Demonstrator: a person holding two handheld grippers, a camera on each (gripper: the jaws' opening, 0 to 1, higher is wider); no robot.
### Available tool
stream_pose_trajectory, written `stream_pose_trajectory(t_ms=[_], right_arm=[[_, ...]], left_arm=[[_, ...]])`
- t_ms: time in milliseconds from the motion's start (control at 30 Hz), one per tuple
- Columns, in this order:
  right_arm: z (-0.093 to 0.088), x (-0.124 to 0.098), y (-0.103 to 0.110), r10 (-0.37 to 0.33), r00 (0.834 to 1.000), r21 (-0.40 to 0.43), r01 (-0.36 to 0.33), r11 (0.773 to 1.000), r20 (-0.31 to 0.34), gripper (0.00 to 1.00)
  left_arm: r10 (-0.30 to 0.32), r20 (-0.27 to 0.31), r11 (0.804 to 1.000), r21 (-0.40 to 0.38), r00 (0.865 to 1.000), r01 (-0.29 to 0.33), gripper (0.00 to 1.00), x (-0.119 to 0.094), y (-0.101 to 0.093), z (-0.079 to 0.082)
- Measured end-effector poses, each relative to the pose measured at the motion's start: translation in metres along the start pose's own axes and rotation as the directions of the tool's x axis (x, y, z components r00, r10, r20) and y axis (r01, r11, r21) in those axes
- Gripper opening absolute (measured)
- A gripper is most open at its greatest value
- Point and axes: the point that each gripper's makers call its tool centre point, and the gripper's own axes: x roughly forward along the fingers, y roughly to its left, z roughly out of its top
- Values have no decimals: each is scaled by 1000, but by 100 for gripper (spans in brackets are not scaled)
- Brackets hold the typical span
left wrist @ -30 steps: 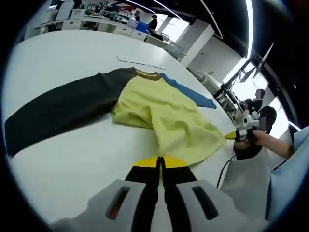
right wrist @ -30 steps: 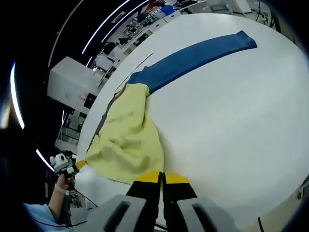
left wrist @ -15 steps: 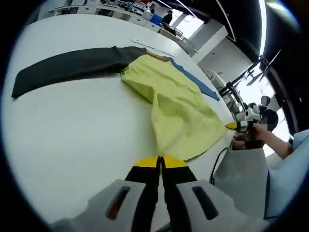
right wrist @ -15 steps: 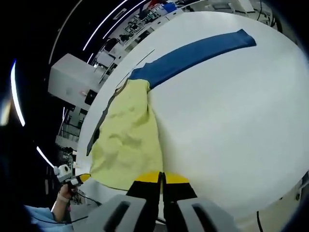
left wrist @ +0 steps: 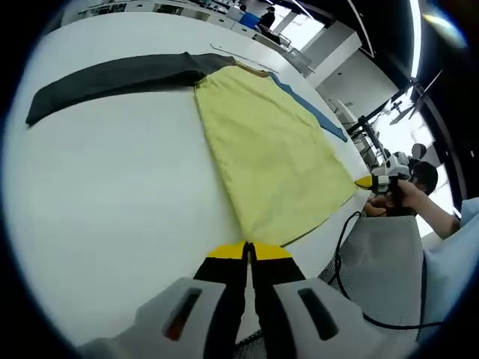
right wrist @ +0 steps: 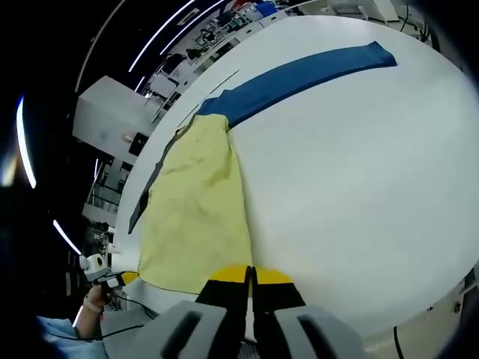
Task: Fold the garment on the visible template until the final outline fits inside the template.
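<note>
Since a second ago the yellow body of the garment [left wrist: 266,153] has gone from bunched and wrinkled to spread flat, hem drawn toward the near table edge.

Left gripper [left wrist: 248,253]: yellow-tipped jaws pressed together at the hem corner; the cloth edge meets the tips, but whether fabric is pinched between them cannot be told. Right gripper [right wrist: 250,277]: jaws also pressed together at the opposite hem corner, same doubt about a pinch. In the left gripper view the right gripper shows at the far right by the other hem corner, a hand [left wrist: 404,198] around it. In the right gripper view the left gripper shows at lower left.

Garment lies on the white table [left wrist: 105,194], body lengthwise toward the collar. Dark grey sleeve [left wrist: 112,75] stretches flat to one side, blue sleeve [right wrist: 299,75] flat to the other, its cuff near the far table rim. Hem sits right at the near edge; a black cable [left wrist: 344,254] hangs beside that edge.

Open room: wide bare tabletop on both sides of the body, beside the grey sleeve and beside the blue sleeve. A thin pale strip [right wrist: 224,81] lies on the table past the collar.

Room: desks and shelving [right wrist: 224,30] in the background, ceiling light strips, a person standing far off [left wrist: 266,19], a tripod stand [left wrist: 389,120] near a bright window.
</note>
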Motion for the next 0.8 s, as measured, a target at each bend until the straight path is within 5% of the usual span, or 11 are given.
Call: stream_pose_trajectory(t_ms=[800], right_arm=[[-6,6,-7,-25,1000,-17,25,1000,-15,0]], left_arm=[[8,7,1000,-16,1000,-8,0,4,6,-7]])
